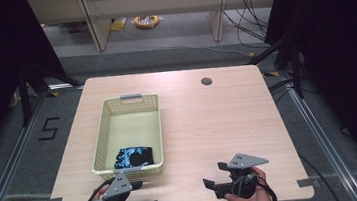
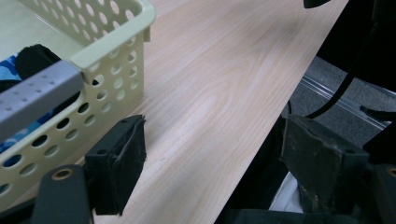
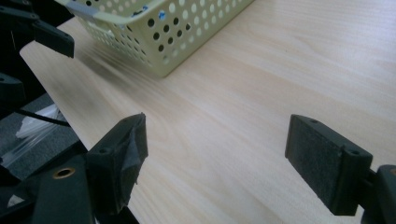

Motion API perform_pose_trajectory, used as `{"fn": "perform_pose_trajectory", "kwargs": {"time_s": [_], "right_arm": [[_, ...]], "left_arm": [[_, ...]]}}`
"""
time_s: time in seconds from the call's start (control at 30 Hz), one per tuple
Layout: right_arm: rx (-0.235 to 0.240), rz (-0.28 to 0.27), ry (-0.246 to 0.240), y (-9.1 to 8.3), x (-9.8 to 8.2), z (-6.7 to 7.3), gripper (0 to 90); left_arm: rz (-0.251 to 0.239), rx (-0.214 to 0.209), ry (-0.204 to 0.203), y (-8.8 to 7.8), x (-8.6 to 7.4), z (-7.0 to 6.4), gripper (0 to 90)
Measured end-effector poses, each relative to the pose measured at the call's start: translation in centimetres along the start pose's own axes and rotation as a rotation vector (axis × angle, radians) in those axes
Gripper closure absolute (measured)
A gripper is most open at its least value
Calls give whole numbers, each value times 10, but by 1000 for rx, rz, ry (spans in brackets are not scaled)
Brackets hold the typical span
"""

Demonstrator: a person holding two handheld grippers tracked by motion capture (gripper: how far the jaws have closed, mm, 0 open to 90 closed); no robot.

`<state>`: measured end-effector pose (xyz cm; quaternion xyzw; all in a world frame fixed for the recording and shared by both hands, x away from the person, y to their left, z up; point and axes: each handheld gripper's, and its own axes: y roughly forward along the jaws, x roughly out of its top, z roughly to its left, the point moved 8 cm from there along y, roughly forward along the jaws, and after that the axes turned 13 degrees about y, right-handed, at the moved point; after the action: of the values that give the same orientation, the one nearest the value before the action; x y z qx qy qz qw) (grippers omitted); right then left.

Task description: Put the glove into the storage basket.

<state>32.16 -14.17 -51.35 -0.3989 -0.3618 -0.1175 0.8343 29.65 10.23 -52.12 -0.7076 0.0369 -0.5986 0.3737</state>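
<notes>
A pale yellow perforated basket [image 1: 100, 134] with grey handles stands on the left half of the wooden table [image 1: 209, 122]. A black and blue cloth item [image 1: 132, 157] lies in its near end. My left gripper [image 1: 147, 194] is held at the table's front edge, just before the basket's near wall, open with nothing between its jaws. In the left gripper view [image 2: 212, 158] the basket [image 2: 116, 70] is at the left, with the cloth [image 2: 28, 58] behind its grey handle. My right gripper [image 1: 213, 174] is at the front right, open and empty [image 3: 215, 158], looking toward the basket [image 3: 177, 37].
A round cable hole [image 1: 206, 81] sits near the table's far edge. The table's front edge runs right under both hands. Beyond the table are a grey floor, furniture legs, a yellow cable coil [image 1: 146, 21] and black curtains on both sides.
</notes>
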Motion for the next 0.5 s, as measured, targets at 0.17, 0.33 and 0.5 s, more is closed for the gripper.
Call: {"fn": "perform_pose_trajectory", "kwargs": {"time_s": [0.17, 0.33, 0.5], "right_arm": [[-8, 3, -29, 0, -8, -5, 205], [-27, 25, -26, -1, -17, -8, 203], [-67, 48, -54, -1, -26, -11, 202]], "left_arm": [[26, 5, 33, 2, -8, -2, 213], [49, 6, 59, 6, -17, -3, 212], [75, 10, 72, 9, -27, -2, 211]]}}
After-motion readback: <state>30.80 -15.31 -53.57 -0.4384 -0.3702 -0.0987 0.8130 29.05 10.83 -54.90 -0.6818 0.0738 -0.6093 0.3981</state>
